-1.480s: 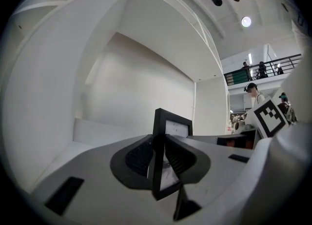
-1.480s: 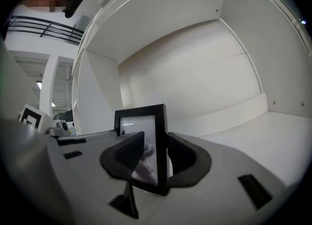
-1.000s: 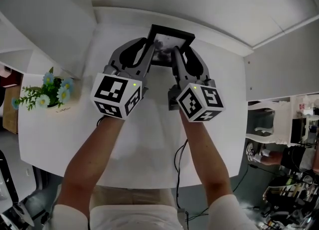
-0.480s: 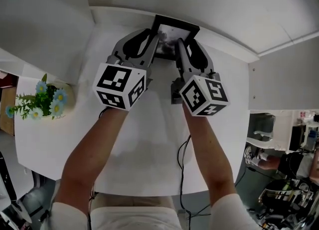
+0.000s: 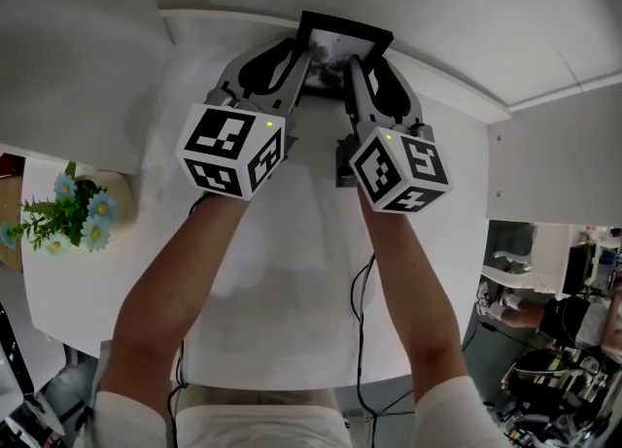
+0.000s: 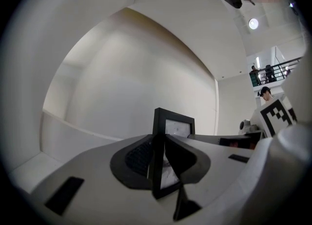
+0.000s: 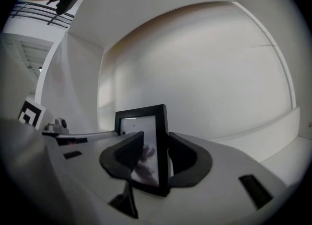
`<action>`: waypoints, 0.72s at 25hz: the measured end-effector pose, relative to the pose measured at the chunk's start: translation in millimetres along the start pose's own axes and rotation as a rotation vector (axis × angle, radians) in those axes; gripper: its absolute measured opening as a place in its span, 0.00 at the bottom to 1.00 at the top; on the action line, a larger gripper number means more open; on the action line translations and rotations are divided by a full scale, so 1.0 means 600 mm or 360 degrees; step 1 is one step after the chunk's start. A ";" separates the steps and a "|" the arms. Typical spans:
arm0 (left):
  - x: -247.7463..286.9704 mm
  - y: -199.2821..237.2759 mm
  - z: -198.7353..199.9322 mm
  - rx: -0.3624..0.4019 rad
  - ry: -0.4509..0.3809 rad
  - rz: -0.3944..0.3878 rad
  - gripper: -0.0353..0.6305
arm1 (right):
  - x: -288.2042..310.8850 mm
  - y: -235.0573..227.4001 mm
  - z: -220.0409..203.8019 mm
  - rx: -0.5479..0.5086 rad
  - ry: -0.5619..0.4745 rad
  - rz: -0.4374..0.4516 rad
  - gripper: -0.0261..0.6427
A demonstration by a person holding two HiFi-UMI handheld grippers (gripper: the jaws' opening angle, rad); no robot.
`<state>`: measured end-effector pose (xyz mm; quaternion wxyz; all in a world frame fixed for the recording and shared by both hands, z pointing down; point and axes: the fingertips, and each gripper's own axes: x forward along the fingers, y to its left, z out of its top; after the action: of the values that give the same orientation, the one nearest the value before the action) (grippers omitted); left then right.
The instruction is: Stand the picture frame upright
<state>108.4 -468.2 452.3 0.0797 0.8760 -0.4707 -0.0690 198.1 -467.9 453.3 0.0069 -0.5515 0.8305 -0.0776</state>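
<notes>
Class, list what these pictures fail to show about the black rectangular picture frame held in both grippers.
1. Bottom edge of the black picture frame: head view, hidden behind the left gripper and right gripper; gripper views, sunk behind their own bodies.
2. Its photo: head view, too small and dark; right gripper view, partly covered by a jaw.
3. Contact with the white table: shown nowhere.

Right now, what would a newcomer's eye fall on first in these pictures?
The black picture frame, held upright at the far side of the white table, clamped by its left side in the left gripper and its right side in the right gripper. Next, the blue and white flowers at the table's left edge.
</notes>
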 end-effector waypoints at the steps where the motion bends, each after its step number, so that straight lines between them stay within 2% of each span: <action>1: 0.003 0.003 -0.002 -0.0001 0.0002 0.0002 0.18 | 0.004 -0.001 0.000 -0.0010 0.0000 0.0000 0.27; 7: 0.018 0.012 0.002 0.0059 -0.0013 -0.0014 0.18 | 0.020 -0.007 -0.003 -0.0006 -0.0018 -0.0020 0.26; 14: 0.036 0.023 -0.008 0.0080 0.0053 0.0016 0.18 | 0.032 -0.016 -0.010 0.0014 -0.0006 -0.0032 0.26; 18: 0.041 0.022 -0.005 0.0114 0.0046 0.0020 0.18 | 0.034 -0.019 -0.009 0.0009 -0.0012 -0.0039 0.26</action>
<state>111.6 -495.6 456.9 0.0556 0.8762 -0.4771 -0.0390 200.1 -490.0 461.6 0.0106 -0.5620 0.8234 -0.0779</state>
